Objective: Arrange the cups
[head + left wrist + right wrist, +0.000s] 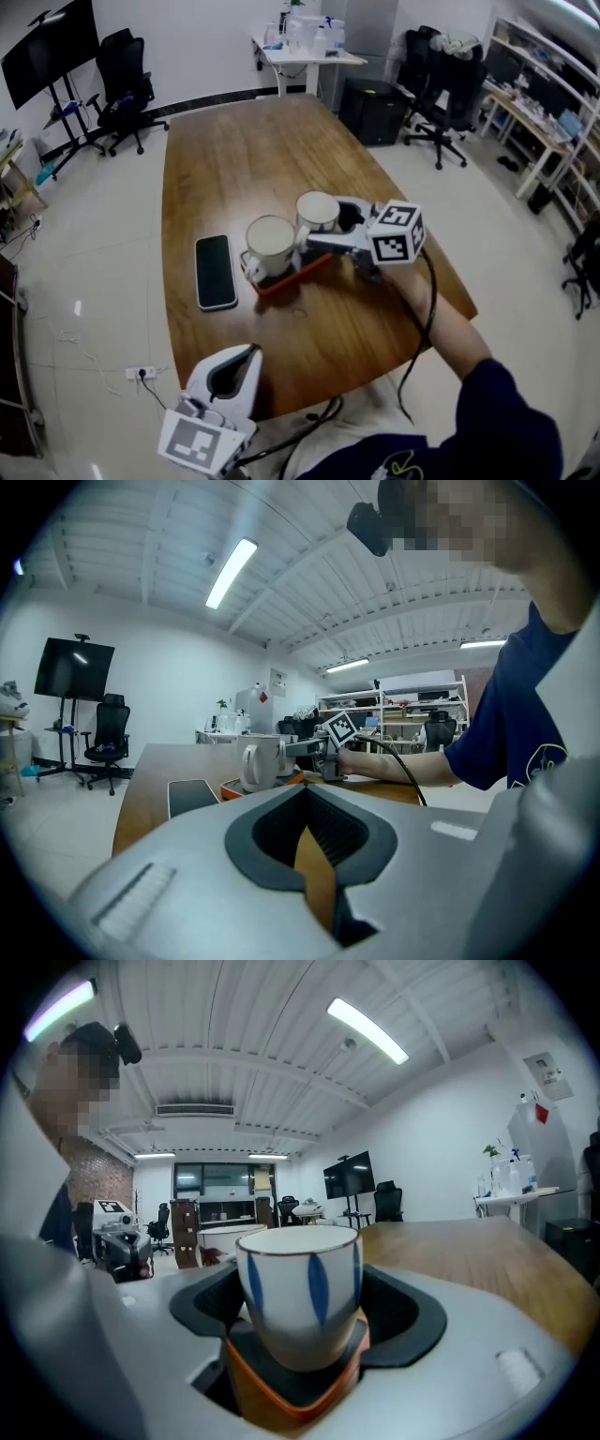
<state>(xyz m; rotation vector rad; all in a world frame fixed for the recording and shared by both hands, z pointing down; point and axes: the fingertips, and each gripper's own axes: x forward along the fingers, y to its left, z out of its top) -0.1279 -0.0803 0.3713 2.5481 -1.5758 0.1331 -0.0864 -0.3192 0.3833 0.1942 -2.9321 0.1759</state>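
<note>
With the left gripper clenched empty and the right gripper clamped on the blue-leafed cup, it is best set level beside the other cup on the tray.

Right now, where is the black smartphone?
In the head view, the black smartphone lies flat on the wooden table, just left of the orange tray.

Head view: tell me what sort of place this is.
Probably an office or lab meeting room: a long wooden table, wheeled office chairs, a screen on a stand, and cluttered shelves.
</note>
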